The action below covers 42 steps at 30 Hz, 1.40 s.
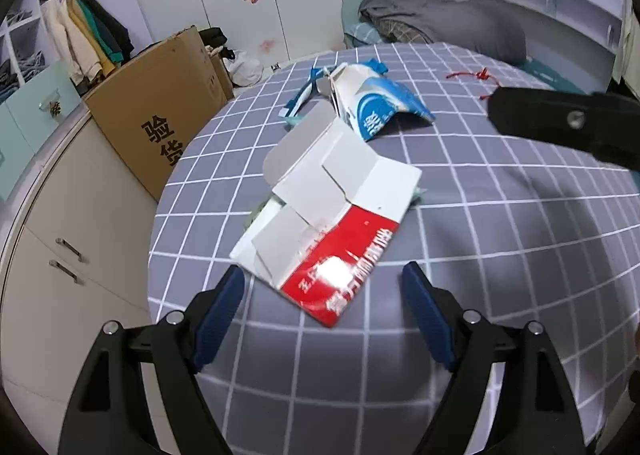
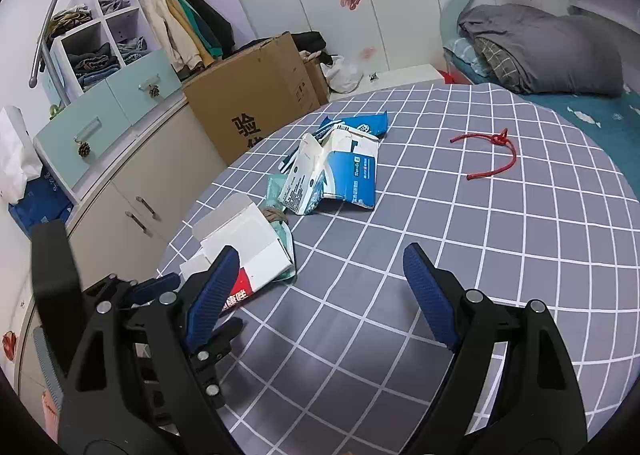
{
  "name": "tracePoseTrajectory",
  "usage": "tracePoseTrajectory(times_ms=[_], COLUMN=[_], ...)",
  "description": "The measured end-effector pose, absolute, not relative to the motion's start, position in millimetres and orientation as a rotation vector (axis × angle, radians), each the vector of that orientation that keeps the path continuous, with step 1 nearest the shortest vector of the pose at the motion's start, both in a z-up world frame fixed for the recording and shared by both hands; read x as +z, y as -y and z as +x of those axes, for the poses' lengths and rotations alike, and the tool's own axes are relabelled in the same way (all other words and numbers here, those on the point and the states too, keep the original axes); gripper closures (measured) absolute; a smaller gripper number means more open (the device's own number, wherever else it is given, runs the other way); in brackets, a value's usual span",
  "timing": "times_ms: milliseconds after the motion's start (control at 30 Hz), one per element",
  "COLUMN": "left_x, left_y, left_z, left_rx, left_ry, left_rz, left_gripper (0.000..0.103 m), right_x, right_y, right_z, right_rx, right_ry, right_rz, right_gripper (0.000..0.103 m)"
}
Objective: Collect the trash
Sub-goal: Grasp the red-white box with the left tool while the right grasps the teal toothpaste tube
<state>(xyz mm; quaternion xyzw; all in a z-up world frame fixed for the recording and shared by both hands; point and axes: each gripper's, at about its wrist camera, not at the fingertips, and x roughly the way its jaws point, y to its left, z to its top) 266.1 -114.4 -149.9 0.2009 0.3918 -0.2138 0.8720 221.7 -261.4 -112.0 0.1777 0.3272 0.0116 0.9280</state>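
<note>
Left gripper (image 1: 322,287), jaws spread and empty, is hovering nearest the flattened red-and-white cardboard carton (image 1: 328,223), whose long axis is running lower-centre to upper-left.

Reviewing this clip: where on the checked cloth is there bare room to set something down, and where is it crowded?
Bare cloth lies between the blue-and-white carton and the red cord, and in front of the right gripper. It is crowded on the left edge, where the red-and-white box, the carton and wrappers bunch together.
</note>
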Motion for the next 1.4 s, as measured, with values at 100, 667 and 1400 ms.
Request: tracePoseTrajectory(times_ms=[100,667,1400], left_x=[-148.9,-135.4,-121.3], left_y=[115.4,109.3,43.6], left_z=[273.4,273.8,291.4], left_rx=[-0.443,-0.540,-0.580], left_ry=[-0.819,-0.800,-0.803], left_rz=[0.419,0.339,-0.183], left_gripper=[0.023,0.059,0.076], right_x=[-115.6,-118.7,-130.6], right_y=[264.0,268.8,240.0], right_z=[224.1,228.5,261.0], right_rx=[0.024,0.017,0.055], right_ry=[-0.679,-0.698,-0.799], right_rz=[0.368,0.361,0.257], right_gripper=[0.020,0.020,0.020])
